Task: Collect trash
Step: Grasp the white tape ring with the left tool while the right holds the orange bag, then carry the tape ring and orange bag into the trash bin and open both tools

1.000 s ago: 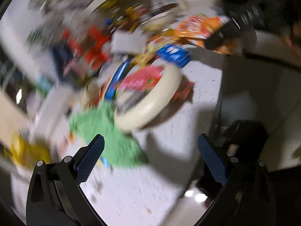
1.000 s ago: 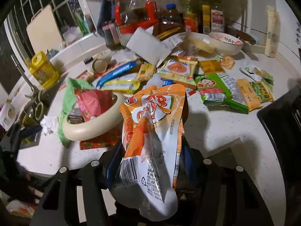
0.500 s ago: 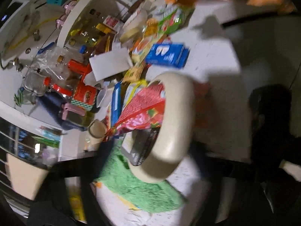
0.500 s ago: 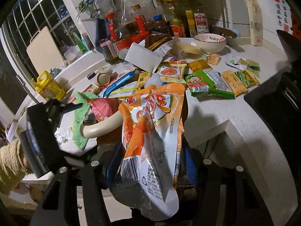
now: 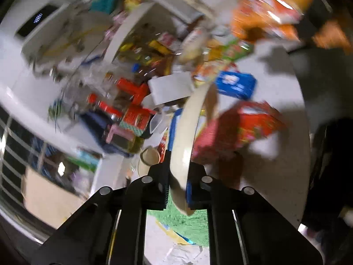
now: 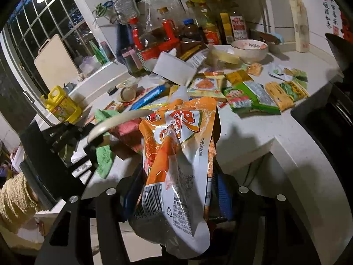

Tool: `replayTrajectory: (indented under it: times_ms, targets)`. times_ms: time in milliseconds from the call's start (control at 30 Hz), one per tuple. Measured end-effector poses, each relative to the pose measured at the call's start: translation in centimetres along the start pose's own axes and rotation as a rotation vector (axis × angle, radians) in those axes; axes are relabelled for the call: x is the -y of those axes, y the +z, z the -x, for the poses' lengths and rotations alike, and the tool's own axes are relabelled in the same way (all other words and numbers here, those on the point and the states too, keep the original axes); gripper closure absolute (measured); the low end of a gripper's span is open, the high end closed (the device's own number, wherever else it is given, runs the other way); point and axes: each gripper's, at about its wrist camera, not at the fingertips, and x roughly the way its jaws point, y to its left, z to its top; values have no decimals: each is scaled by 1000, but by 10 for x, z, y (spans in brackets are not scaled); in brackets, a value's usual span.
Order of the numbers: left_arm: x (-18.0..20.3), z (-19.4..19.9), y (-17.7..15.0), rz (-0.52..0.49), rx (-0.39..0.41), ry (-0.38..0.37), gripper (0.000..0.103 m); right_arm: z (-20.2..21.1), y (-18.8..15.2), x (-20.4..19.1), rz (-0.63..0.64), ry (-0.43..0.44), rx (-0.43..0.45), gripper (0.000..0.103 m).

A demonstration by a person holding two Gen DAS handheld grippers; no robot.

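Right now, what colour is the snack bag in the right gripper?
Mostly orange and white, with a barcode near its lower end. The snack bag shows best in the right wrist view.

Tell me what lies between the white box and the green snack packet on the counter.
In the right wrist view, an orange-and-yellow snack packet lies between the white box and the green snack packet.

wrappers (image 6: 253, 97) and bottles (image 6: 207, 28) crowd the counter's back; its near right corner (image 6: 253, 132) lies bare.
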Motion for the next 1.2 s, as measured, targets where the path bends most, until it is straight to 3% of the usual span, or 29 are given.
replayTrajectory:
  times_ms: [133,300,467,567,767,933,1067,1200]
  targets:
    - [-34,-17,-4,158,-58,-40,97,-6,4,-4,0,14,1,44]
    - [-92,-53,-24,526,-161,-208,97,-13,9,-9,5,27,-1,44]
    - [-128,-52,-38,725,-126,-239,98,-12,13,-14,9,41,11,44]
    - [-150,-37,-40,779,-79,-236,97,-5,17,-18,18,45,27,44]
    - [-186,21,-41,849,70,-285,98,18,24,-22,45,56,63,44]
    - [-187,74,-38,842,158,-365,98,44,23,-26,68,66,76,44]
    - [-148,111,-28,737,172,-485,97,56,7,-18,76,30,24,44]
    - [-86,122,-20,594,99,-599,97,50,-26,2,46,-14,-85,44]
